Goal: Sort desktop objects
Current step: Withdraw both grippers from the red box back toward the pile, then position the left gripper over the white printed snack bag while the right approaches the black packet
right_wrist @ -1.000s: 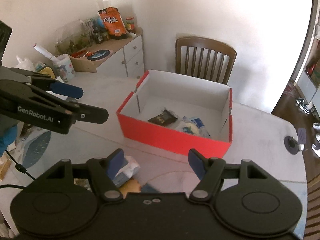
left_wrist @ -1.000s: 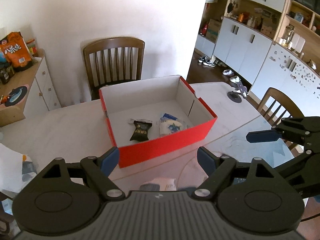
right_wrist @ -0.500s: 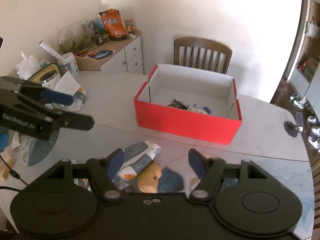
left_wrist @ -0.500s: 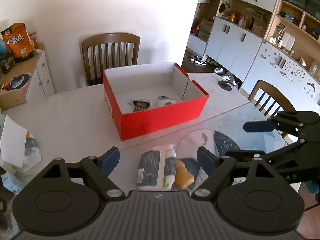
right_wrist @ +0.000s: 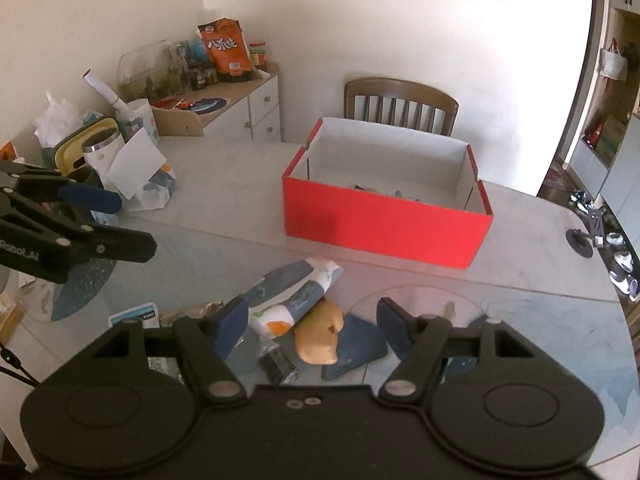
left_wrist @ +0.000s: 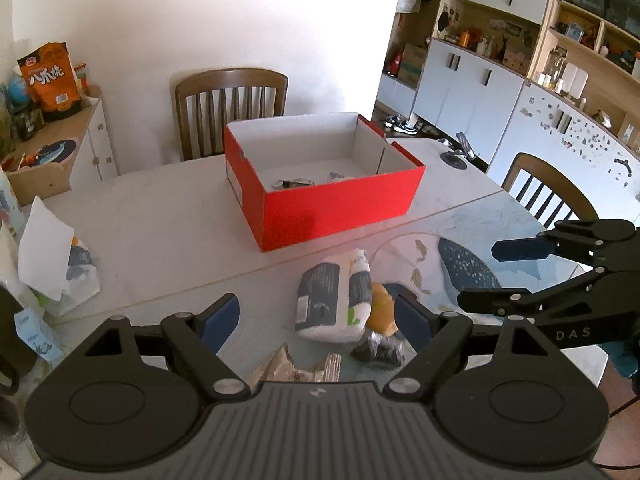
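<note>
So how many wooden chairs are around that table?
2. One chair stands at the far side behind the red box; another chair sits at the table's right edge. Others may be out of view.

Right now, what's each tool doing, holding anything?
Left tool: open, holding nothing.
Right tool: open, holding nothing.

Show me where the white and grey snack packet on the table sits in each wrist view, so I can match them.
Left wrist: the white and grey snack packet lies low, right of centre, between the open fingers.
Right wrist: the same packet lies low, left of centre, by the near finger, slanted.
Shared landmark: the red box stands beyond it in both.
</note>
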Motion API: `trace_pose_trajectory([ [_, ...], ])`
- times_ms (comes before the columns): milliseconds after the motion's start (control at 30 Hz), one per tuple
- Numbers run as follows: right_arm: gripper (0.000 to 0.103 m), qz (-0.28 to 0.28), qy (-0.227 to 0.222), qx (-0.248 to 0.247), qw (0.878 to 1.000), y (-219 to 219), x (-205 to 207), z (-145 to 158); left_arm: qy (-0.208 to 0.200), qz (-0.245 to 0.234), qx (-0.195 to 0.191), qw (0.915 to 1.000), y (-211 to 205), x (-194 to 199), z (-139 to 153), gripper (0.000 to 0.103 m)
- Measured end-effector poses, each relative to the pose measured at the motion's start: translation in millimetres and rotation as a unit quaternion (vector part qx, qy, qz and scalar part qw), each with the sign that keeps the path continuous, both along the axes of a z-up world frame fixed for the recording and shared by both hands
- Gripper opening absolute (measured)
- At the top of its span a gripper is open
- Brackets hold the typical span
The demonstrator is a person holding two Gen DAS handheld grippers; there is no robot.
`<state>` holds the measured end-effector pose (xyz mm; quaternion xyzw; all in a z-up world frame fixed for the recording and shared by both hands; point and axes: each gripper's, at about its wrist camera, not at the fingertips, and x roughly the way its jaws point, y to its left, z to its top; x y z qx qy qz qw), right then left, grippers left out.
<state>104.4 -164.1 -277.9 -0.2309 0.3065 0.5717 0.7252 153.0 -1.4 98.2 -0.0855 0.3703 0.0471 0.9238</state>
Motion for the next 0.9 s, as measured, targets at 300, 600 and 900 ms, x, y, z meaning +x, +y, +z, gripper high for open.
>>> trace_pose_trajectory([
  [300, 0.071, -0.006, 0.009, -0.001, 1.000, -7, -9, -10, 0.001, 0.003, 0.006, 1.0000, -2, -18, -14, 0.085],
  [600, 0.071, -0.009, 0.021, -0.008, 1.000, -8, -17, -24, 0.013, 0.012, 0.004, 0.9998, -1, -38, -38, 0.091],
  [900, 0.071, -0.012, 0.027, -0.018, 0.999, -5, -20, -42, 0.018, 0.026, -0.007, 0.9995, 3, -55, -63, 0.103],
])
